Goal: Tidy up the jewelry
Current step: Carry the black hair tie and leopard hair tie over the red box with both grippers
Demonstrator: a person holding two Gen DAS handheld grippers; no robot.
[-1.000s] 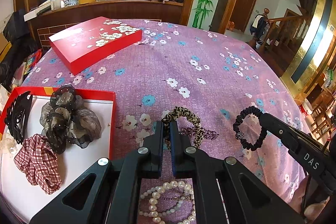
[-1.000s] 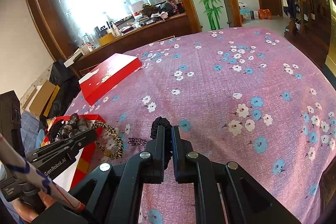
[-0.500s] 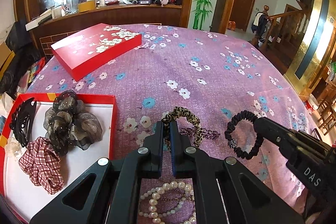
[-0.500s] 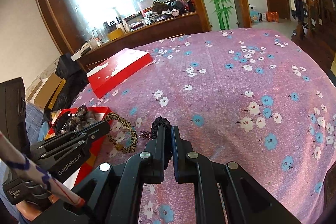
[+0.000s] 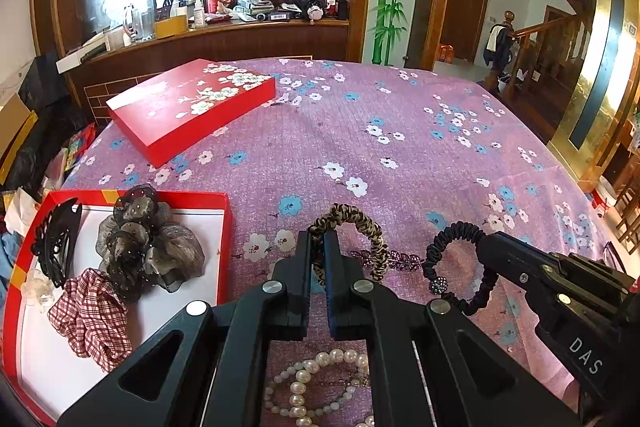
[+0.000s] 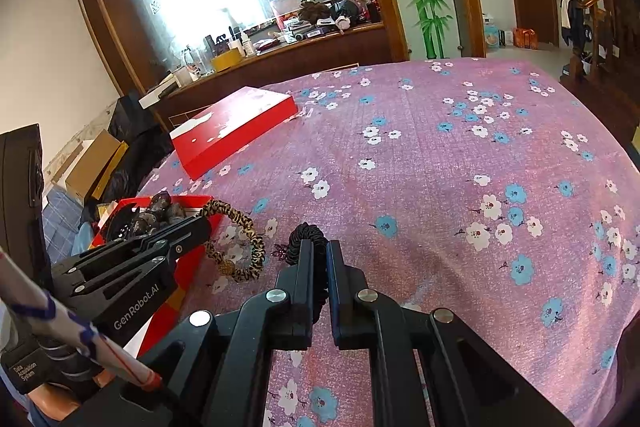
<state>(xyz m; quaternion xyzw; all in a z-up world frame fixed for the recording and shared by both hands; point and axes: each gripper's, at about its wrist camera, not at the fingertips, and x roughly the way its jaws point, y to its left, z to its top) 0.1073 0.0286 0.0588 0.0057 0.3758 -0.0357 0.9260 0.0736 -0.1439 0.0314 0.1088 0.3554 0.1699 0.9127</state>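
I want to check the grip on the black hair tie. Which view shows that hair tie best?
The left wrist view: the whole loop of the black hair tie shows, pinched at its edge by the right gripper. The right wrist view shows only a bunched part between that gripper's fingers.

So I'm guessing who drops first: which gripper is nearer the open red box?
Left. The left gripper, shut on the leopard scrunchie, sits just right of the open red box. The right gripper, holding the black scrunchie, is farther right.
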